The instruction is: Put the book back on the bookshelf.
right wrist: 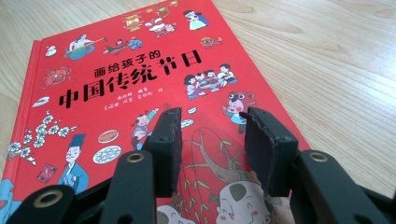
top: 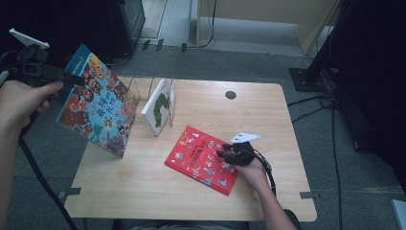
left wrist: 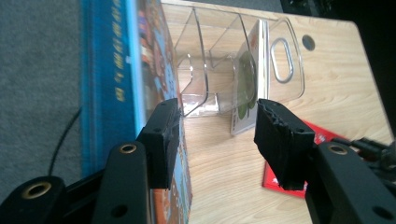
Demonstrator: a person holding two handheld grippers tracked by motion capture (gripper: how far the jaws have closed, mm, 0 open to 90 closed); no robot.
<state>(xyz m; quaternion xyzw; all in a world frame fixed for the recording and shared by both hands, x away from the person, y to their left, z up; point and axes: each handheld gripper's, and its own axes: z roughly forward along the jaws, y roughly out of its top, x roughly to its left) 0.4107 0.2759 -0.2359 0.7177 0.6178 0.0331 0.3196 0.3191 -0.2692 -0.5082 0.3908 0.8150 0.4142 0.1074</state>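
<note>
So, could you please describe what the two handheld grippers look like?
Both the left gripper and the right gripper are matte black, with two blocky jaws on arms carrying brass-ringed holes. Each carries a pale three-cornered plate on top and trails a black cable. The forearms are bare.

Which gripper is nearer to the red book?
Right. The right gripper hangs over the red book, jaws open above its cover. The left gripper is far off past the table's left edge, beside the blue book.
</note>
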